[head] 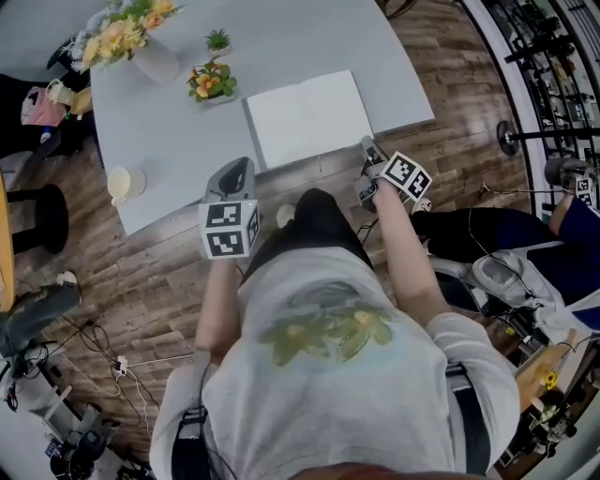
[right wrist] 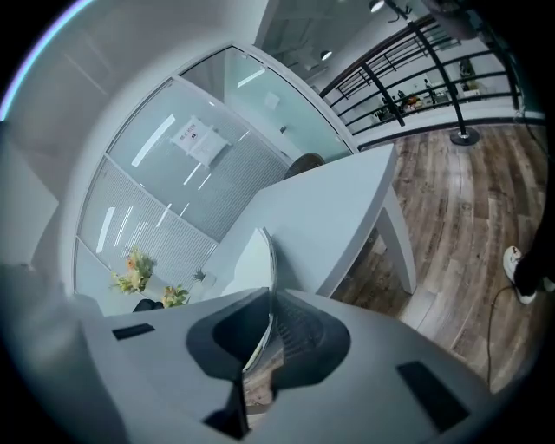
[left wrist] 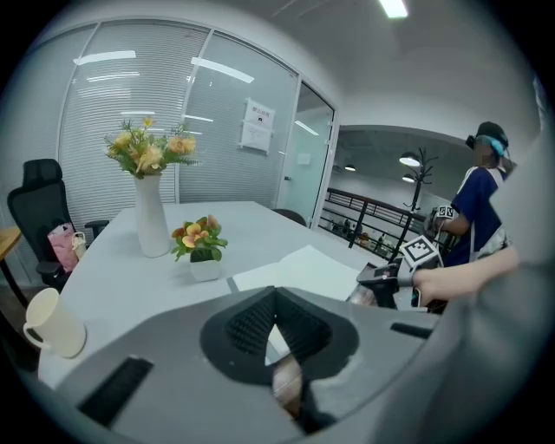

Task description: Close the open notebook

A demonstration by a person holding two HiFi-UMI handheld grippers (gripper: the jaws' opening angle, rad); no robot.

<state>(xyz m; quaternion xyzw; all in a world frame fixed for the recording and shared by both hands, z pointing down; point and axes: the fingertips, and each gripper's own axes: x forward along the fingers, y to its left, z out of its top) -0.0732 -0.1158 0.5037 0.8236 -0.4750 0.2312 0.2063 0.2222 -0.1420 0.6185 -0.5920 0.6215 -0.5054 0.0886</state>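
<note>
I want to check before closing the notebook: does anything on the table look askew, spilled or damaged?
Only the notebook: its near right corner is pinched in the right gripper, and the pages there curve upward. Nothing looks spilled or damaged.

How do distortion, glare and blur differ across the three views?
Head view: evenly lit, sharp, table edges barely bowed. Left gripper view: heavy fisheye, dark rim, ceiling light glaring, streaks on the glass wall. Right gripper view: fisheye, tilted; railing curves, notebook edge soft up close.
</note>
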